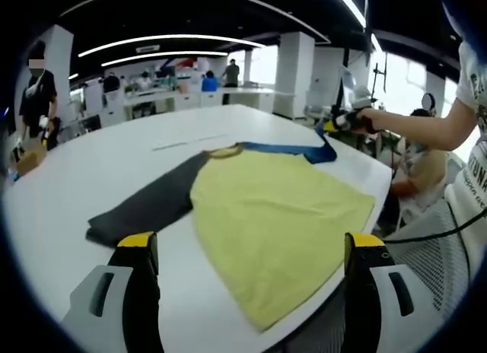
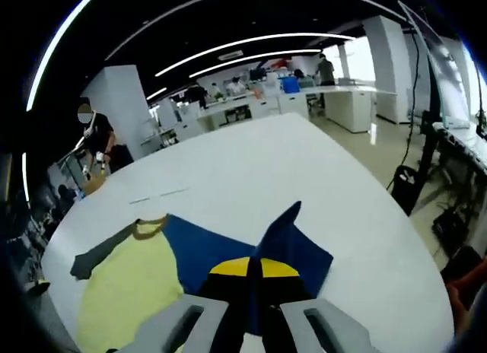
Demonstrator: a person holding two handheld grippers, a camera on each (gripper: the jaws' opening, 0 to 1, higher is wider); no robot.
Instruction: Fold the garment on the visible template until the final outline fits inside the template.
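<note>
A yellow T-shirt (image 1: 274,224) with one grey sleeve (image 1: 148,208) and one blue sleeve (image 2: 259,250) lies flat on a large white table (image 1: 99,170) in an open-plan office. In the left gripper view, the left gripper (image 1: 251,250) hangs above the shirt's near hem, its yellow-tipped jaws spread wide and holding nothing. Across the table, the right gripper (image 1: 335,125), held in a person's hand (image 1: 365,119), pinches the blue sleeve and lifts its edge. In the right gripper view, that gripper's (image 2: 249,271) jaws are closed tight on a raised peak of blue cloth. Two thin lines (image 1: 190,142) mark the tabletop beyond the collar (image 1: 226,151).
</note>
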